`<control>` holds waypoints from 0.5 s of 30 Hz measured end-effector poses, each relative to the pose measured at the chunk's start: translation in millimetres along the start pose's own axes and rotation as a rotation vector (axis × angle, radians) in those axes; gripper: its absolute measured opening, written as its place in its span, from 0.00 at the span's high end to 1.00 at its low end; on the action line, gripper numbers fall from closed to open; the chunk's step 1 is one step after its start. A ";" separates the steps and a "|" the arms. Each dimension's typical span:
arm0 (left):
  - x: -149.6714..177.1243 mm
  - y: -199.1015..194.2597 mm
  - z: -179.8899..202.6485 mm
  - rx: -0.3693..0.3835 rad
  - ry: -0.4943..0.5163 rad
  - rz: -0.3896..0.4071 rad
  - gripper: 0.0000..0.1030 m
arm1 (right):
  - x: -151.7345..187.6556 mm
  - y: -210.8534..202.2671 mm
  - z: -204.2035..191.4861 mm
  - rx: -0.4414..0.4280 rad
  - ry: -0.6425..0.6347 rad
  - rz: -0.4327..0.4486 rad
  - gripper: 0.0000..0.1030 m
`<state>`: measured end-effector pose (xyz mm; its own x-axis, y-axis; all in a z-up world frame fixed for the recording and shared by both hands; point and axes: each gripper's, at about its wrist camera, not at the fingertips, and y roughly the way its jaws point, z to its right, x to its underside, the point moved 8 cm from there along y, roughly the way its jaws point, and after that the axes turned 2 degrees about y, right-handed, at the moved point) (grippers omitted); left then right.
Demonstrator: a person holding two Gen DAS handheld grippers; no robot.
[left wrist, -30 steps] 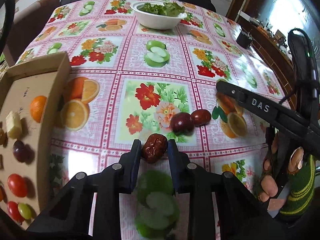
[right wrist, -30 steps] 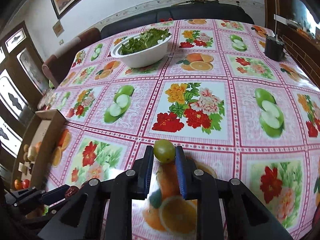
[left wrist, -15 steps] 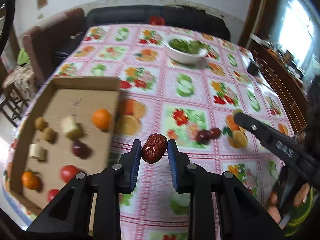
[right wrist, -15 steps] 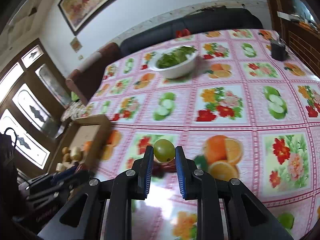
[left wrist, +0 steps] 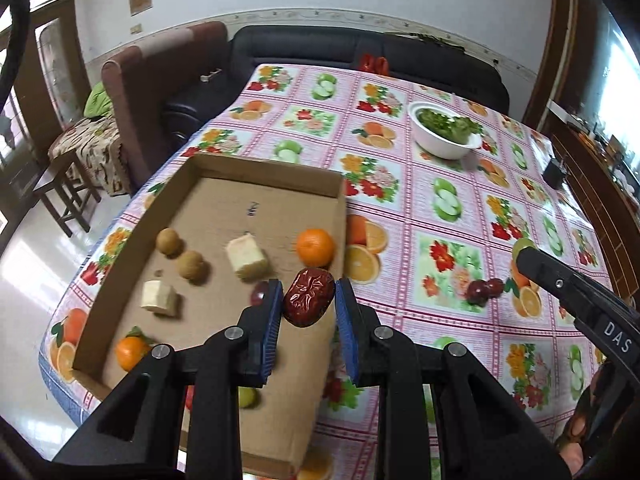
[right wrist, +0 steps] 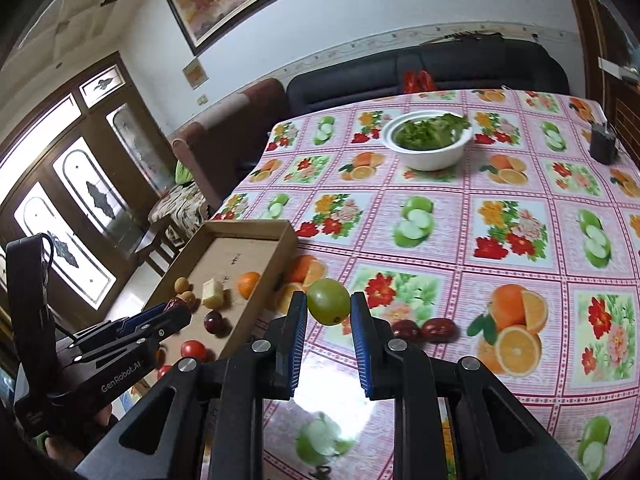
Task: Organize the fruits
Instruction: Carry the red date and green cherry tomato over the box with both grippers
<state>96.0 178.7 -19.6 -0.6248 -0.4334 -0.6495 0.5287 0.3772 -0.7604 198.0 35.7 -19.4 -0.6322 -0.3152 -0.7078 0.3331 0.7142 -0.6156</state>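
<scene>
My left gripper is shut on a wrinkled red date and holds it in the air above the right edge of the cardboard box. The box holds oranges, pale fruit chunks, brown longans and other fruit. My right gripper is shut on a green grape, raised above the table right of the box. Two dark red dates lie on the tablecloth, also in the left wrist view.
A white bowl of greens stands at the far side of the table, also in the right wrist view. A small black object sits at the far right edge. A sofa and an armchair stand beyond the table.
Both grippers have risen from the table with their fruit. The left gripper has moved left, so the date now hangs over the box's right edge. The right gripper has shifted toward the box.
</scene>
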 end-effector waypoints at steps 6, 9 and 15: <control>1.2 0.3 -16.3 -0.030 -0.011 0.005 0.76 | 0.3 5.5 -15.9 -0.008 -0.024 -0.007 0.78; 1.2 0.4 -24.9 -0.043 -0.018 0.008 0.76 | 1.3 10.2 -24.0 -0.018 -0.033 -0.013 0.78; -1.8 0.2 -41.8 -0.064 -0.037 0.014 0.76 | 1.3 21.9 -40.7 -0.035 -0.055 -0.031 0.78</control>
<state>73.2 213.8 -18.3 -0.5950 -0.4575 -0.6608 0.4986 0.4348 -0.7499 175.9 76.4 -19.7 -0.6020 -0.3708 -0.7072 0.2890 0.7244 -0.6259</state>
